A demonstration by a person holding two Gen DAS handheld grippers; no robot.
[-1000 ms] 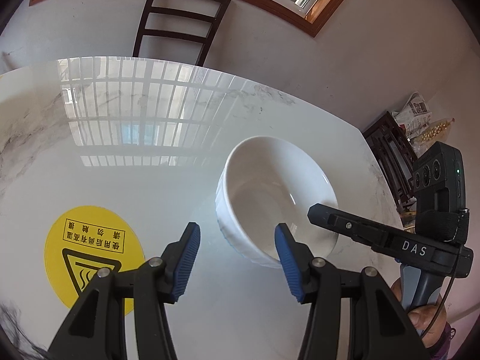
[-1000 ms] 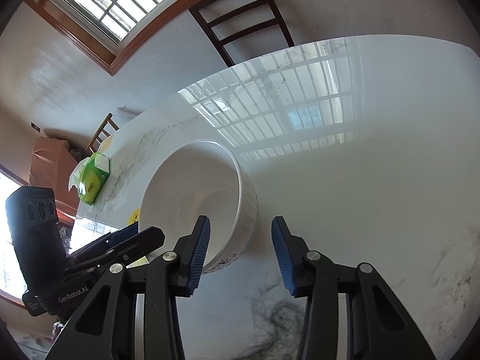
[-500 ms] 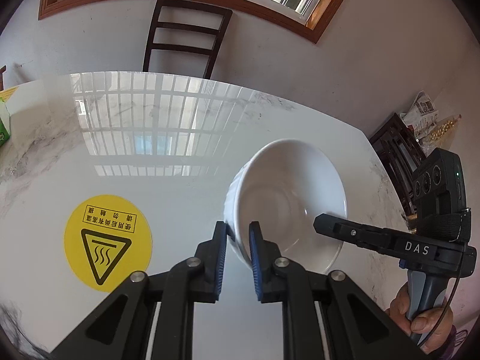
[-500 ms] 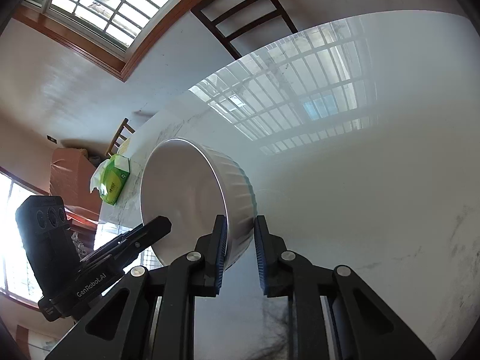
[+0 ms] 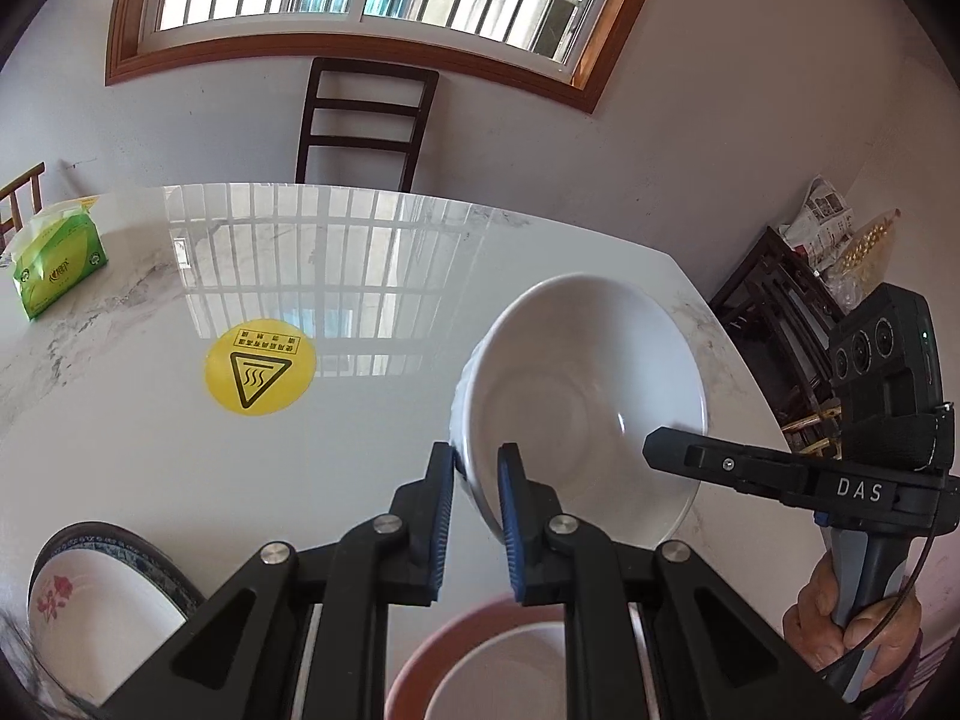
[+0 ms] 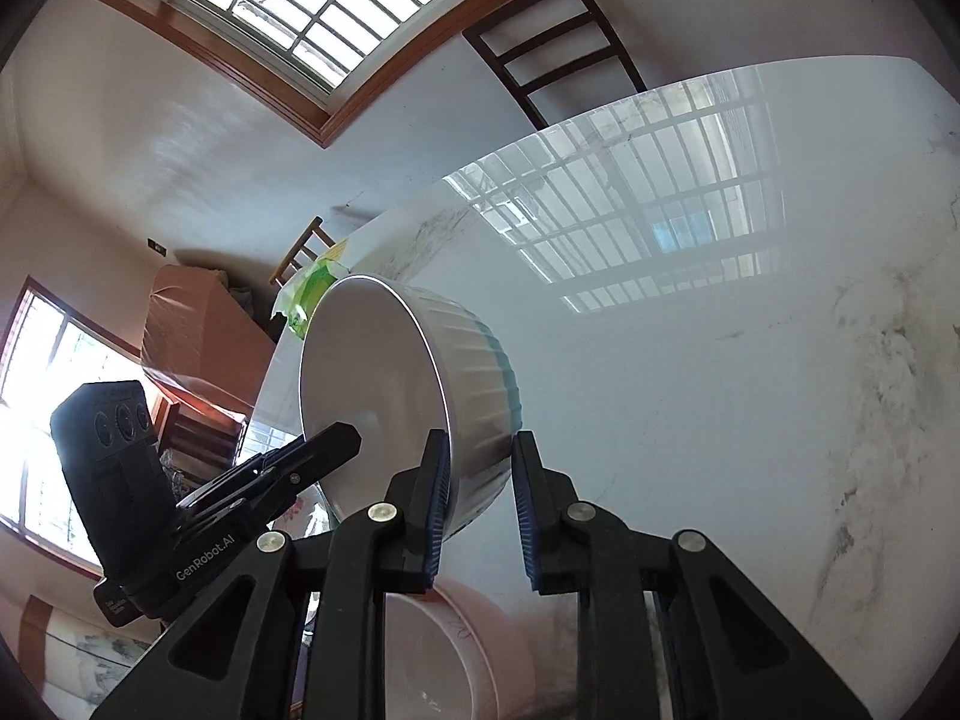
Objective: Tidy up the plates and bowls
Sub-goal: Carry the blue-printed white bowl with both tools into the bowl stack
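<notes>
Both grippers hold one white ribbed bowl (image 5: 576,396) tilted above the marble worktop (image 5: 180,450): the left gripper (image 5: 474,516) jaws clamp its near rim, the right gripper (image 6: 477,504) jaws its opposite wall, over a pink-rimmed bowl (image 5: 480,660).

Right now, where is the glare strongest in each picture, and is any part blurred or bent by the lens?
Left wrist view: the glossy white marble table mirrors the barred window; straight edges curve, corners go black. Right wrist view: the side window at left is blown out, the same grid glare lies on the table, and the ribbed white ceramic bowl looks sharp; the pink-rimmed bowl below is soft.
</notes>
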